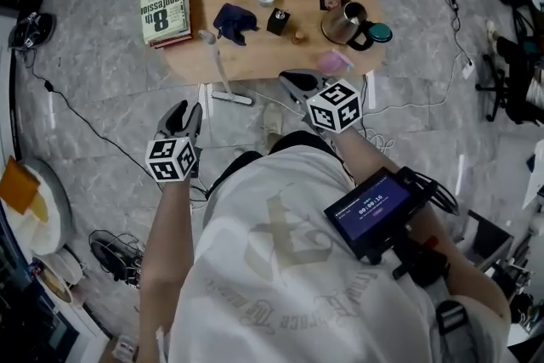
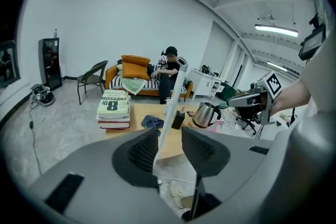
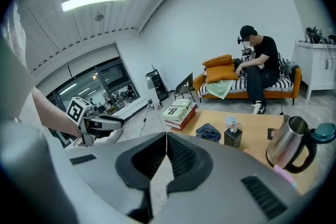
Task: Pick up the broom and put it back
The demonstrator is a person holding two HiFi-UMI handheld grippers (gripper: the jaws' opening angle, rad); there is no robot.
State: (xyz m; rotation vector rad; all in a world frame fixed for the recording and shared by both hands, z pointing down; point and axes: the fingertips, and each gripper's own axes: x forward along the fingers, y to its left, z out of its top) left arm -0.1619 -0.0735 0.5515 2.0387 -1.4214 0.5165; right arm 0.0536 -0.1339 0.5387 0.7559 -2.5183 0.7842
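Though left gripper [image 1: 187, 110] hovers with fingers spread, nothing pressed between them. Broom [image 1: 219, 68] just ahead, handle propped against near edge of worktop [image 1: 255, 55], head on floor, untouched. Right gripper [image 1: 293, 83] beside it, fingers clenched on nothing. Judgement: task barely begun; grasp, lift and return all left.

The table [image 1: 255, 51] was entered as matt wood; kettle [image 1: 342, 23] as polished metal; rag [image 1: 235, 19] as dark cloth; books [image 1: 165, 8] as paper.
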